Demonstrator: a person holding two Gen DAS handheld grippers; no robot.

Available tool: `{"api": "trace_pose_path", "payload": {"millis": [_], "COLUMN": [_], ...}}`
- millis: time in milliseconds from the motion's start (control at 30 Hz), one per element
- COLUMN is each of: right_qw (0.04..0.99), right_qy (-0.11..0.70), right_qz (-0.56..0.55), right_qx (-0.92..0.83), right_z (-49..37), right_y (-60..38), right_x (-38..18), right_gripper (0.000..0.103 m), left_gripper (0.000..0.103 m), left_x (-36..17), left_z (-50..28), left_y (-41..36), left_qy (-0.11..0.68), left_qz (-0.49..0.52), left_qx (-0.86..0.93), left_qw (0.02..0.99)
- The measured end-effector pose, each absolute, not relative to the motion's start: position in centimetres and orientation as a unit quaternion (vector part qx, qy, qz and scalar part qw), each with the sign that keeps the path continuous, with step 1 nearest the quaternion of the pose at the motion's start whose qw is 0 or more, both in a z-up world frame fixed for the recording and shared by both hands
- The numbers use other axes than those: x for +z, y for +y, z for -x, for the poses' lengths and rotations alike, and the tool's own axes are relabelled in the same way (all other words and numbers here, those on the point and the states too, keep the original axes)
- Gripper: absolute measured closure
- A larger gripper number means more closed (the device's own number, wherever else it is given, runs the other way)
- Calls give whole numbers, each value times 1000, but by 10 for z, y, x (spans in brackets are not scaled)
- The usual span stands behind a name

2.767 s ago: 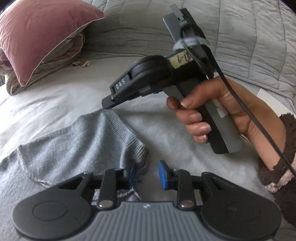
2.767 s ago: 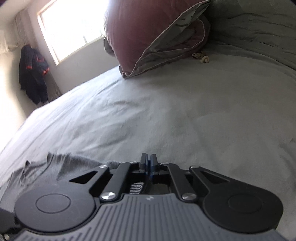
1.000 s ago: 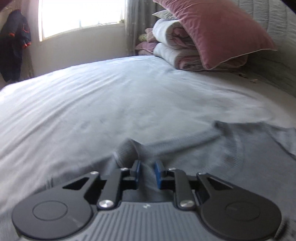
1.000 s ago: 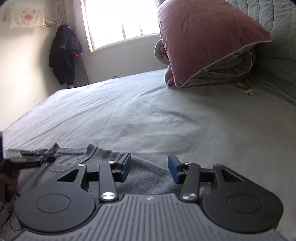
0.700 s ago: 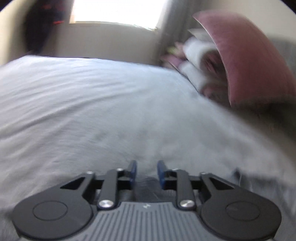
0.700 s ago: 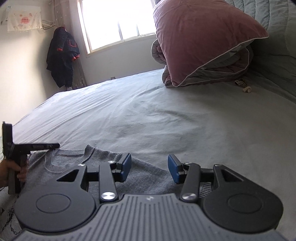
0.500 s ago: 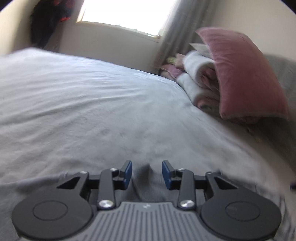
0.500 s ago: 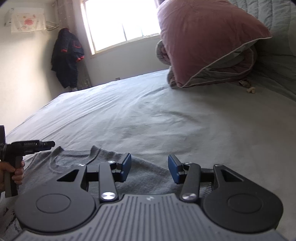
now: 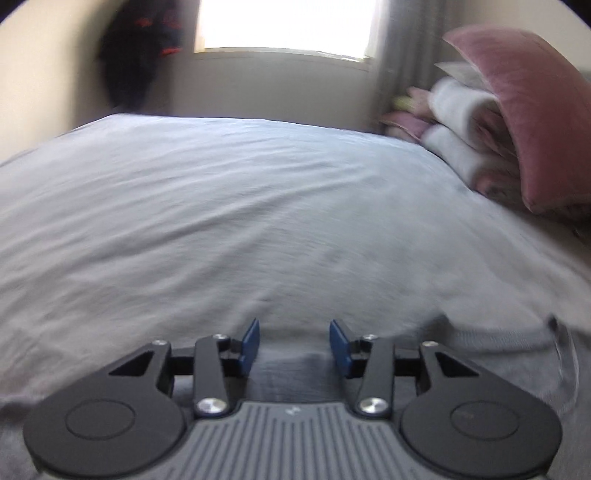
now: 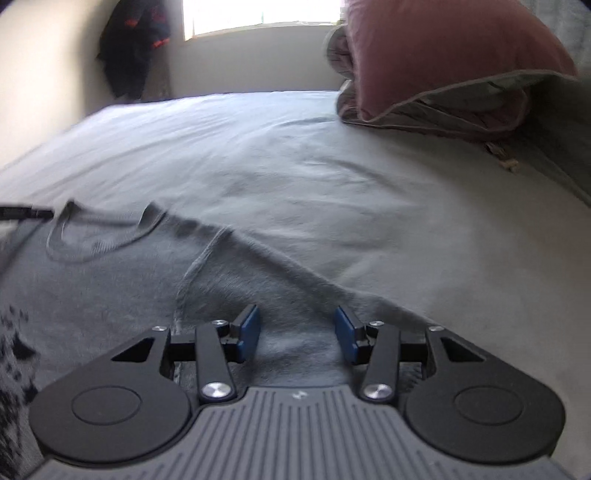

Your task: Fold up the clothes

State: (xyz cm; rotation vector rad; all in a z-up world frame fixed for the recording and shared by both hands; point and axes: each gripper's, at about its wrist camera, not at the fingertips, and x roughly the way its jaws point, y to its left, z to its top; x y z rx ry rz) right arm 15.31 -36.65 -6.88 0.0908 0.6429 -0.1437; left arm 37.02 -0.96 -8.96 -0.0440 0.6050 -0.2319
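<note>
A grey knit sweater lies spread flat on the bed, its round neckline at the far left of the right wrist view. My right gripper is open, hovering low over the sweater's shoulder and sleeve. In the left wrist view, my left gripper is open above another edge of the sweater, with its blue pads wide apart and nothing between them. The tip of the left gripper shows at the left edge of the right wrist view, next to the neckline.
A pale grey bedsheet stretches toward a bright window. A pink pillow leans on folded bedding at the head of the bed. A dark coat hangs on the far wall.
The left gripper's jaws have opened wider and it has swung toward the window. The right gripper has stayed open and moved forward over the sweater, which now lies more spread.
</note>
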Motion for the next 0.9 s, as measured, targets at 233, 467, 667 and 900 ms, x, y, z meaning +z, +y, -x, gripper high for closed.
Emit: {"api": "trace_pose_path", "payload": {"millis": [233,467,667,900], "right_qw": [951,952,943,929], "right_qy": [291,296,321,361], "right_qz": [-28,-40,-84,-85], "right_qx": [-94,-73,-26,7], "right_z": [-141,-114,-81,-53], "right_y": [-361,-342,-306,-247], "right_x": [-53,-15,-9,-37], "right_gripper": [50,40,38,37], "left_gripper": [54,50,42,34], "left_x": [-58,-32,-24,-59], "left_z": [-313,-248,-190,-133], "left_y": [22,34,24,21], "left_qy": [296,308,321,368], "left_qz": [67,37,5,-24], "left_qx": [-132,-165,-224,-270], "left_qw": [944,936,920,889]}}
